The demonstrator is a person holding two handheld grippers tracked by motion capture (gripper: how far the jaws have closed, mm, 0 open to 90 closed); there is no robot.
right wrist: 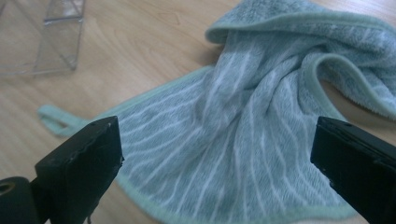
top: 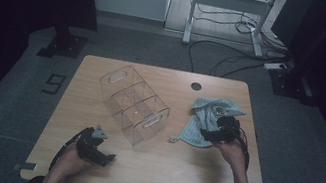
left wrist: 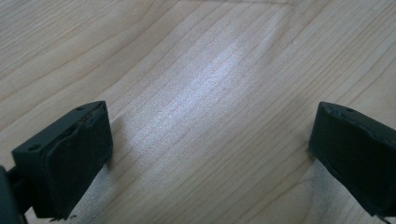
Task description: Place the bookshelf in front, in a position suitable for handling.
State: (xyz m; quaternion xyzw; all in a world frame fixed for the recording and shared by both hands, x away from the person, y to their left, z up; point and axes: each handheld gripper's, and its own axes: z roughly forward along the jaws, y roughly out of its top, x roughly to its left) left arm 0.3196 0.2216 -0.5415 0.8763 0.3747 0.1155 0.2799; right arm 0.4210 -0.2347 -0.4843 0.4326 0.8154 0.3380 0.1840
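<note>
A crumpled pale green towel (top: 201,121) with thin white stripes lies on the right part of the wooden table (top: 146,175). My right gripper (top: 208,134) hovers over its near edge, open, with the towel (right wrist: 243,126) spread between and beyond its jaws and a hanging loop (right wrist: 56,120) at the left. A clear plastic organizer (top: 134,104) with three compartments lies tilted at the table's middle. My left gripper (top: 106,158) rests low near the front left, open over bare wood (left wrist: 205,116).
A corner of the clear organizer (right wrist: 51,37) shows at the upper left of the right gripper view. A round cable hole (top: 196,86) sits near the table's far edge. Cables and a desk frame (top: 226,11) lie on the floor beyond.
</note>
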